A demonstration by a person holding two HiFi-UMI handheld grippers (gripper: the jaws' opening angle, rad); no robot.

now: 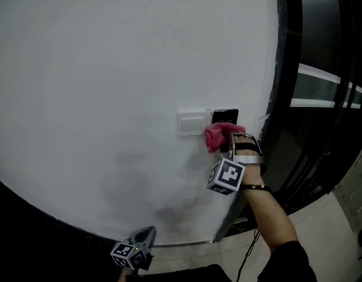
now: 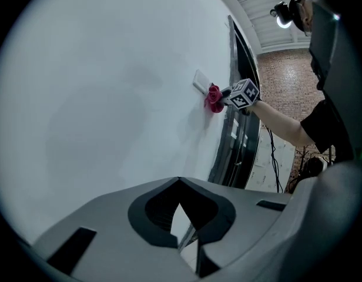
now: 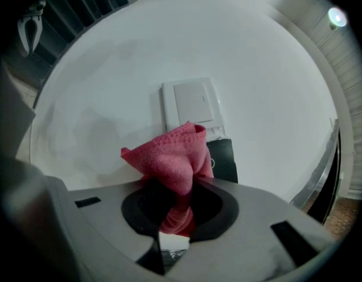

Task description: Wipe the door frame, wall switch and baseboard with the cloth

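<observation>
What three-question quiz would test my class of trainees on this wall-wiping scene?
1. True or false: the left gripper holds the pink cloth.
2. In the head view, on which side of the white wall switch does the black panel sit? A left; B right; C below.
3. Fill in: in the head view, the ___ gripper shows lower in the picture.
Key: 1 false, the right gripper is shut on it; 2 B; 3 left.
</observation>
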